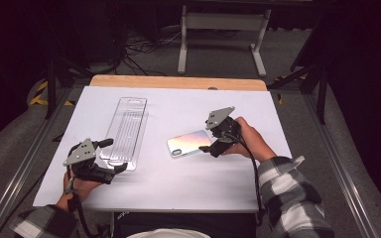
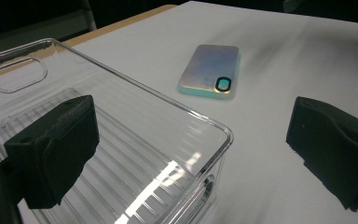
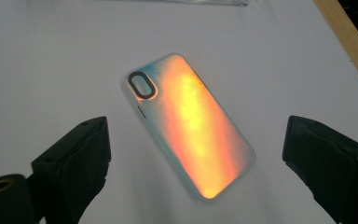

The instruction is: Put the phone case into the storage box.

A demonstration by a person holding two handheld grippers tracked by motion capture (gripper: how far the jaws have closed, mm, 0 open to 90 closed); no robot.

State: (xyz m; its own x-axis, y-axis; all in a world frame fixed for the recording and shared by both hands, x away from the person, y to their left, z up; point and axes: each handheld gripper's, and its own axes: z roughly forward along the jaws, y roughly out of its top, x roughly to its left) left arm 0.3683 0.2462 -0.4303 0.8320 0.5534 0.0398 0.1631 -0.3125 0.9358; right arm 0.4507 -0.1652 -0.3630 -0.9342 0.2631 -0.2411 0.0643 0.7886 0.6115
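The right hand-held gripper (image 3: 193,154) stood released, jaws wide on either side of the iridescent phone case (image 3: 189,123), not touching it. The case lay flat on the white bench (image 1: 178,183). The left hand-held gripper (image 2: 191,154), also released, straddled the near corner of the clear plastic tray (image 2: 135,154).

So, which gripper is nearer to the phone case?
Right. The right gripper is at the phone case's end, jaws open. The left gripper is farther away, at the clear tray.
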